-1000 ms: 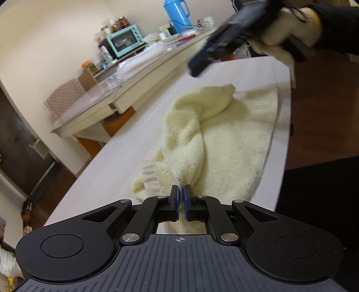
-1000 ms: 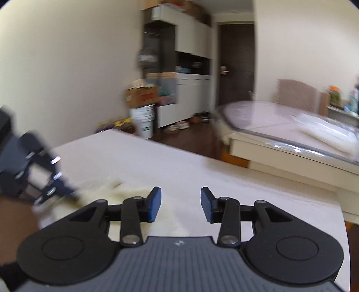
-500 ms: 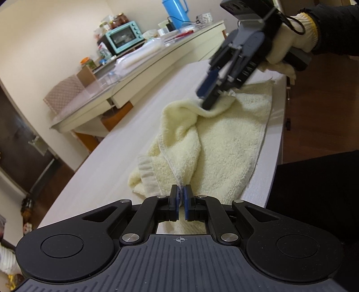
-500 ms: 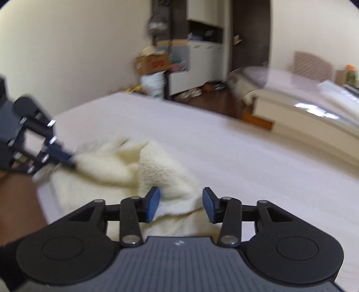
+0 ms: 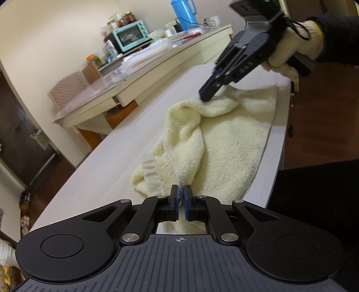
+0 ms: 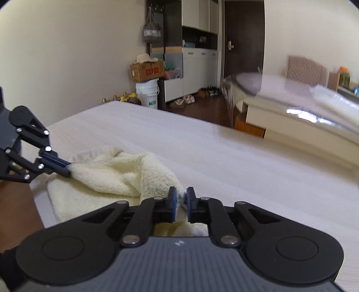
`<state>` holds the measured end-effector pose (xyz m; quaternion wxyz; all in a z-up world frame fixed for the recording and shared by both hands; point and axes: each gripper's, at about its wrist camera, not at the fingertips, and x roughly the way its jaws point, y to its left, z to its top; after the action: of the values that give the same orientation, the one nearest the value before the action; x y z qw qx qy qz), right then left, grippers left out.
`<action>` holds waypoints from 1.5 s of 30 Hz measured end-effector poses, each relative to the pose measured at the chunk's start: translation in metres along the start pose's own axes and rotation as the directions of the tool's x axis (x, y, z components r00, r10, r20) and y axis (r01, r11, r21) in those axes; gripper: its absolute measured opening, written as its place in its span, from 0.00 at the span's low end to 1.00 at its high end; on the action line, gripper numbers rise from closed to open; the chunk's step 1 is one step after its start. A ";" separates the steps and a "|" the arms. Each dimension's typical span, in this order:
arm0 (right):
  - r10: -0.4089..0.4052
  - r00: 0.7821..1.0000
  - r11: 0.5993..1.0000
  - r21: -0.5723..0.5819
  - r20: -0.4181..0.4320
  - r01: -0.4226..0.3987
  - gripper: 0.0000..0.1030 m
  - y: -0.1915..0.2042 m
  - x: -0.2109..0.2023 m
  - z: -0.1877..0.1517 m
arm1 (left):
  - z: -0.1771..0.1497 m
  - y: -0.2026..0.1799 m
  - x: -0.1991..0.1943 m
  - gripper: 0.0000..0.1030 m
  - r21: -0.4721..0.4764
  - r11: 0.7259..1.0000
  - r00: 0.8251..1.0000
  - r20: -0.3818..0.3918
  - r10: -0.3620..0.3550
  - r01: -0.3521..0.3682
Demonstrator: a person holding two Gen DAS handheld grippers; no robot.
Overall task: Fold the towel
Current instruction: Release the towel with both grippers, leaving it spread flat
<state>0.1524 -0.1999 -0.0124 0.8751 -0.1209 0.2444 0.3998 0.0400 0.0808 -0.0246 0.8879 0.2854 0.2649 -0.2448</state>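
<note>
A pale yellow towel lies rumpled on the white table, near its right edge. My left gripper is shut on the towel's near corner. My right gripper is shut on the towel's far corner, with cloth pinched between the blue pads. In the left wrist view the right gripper shows at the towel's far end, held by a gloved hand. In the right wrist view the left gripper shows gripping the other corner at the left.
A glass-topped side table stands beyond the white table, carrying a teal toaster oven, a blue thermos and jars. A cardboard box on a white bucket and cabinets stand by the far wall. Dark wood floor lies to the right.
My right gripper came down onto the towel's far corner and shut on it; it was open before. My left gripper has stayed shut on the near corner.
</note>
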 end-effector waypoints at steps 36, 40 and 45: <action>-0.183 0.983 0.967 -0.185 -0.035 0.173 0.37 -0.001 0.039 0.003 | 0.045 0.093 0.095 0.35 -0.051 0.883 0.877 -0.156 0.455 -0.467; -0.152 0.987 0.971 -0.195 -0.040 0.142 0.38 0.017 0.032 -0.002 | 0.047 0.119 0.117 0.35 -0.066 0.879 0.871 -0.190 0.454 -0.472; -0.115 0.991 0.979 -0.177 -0.064 0.102 0.39 0.025 0.021 -0.008 | 0.044 0.144 0.095 0.40 -0.252 0.879 0.911 -0.190 0.365 -0.405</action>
<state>0.1426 -0.1733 -0.0311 0.8721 -0.2245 0.2338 0.3666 0.2092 0.1294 0.0021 0.9304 0.2172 0.2954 -0.0022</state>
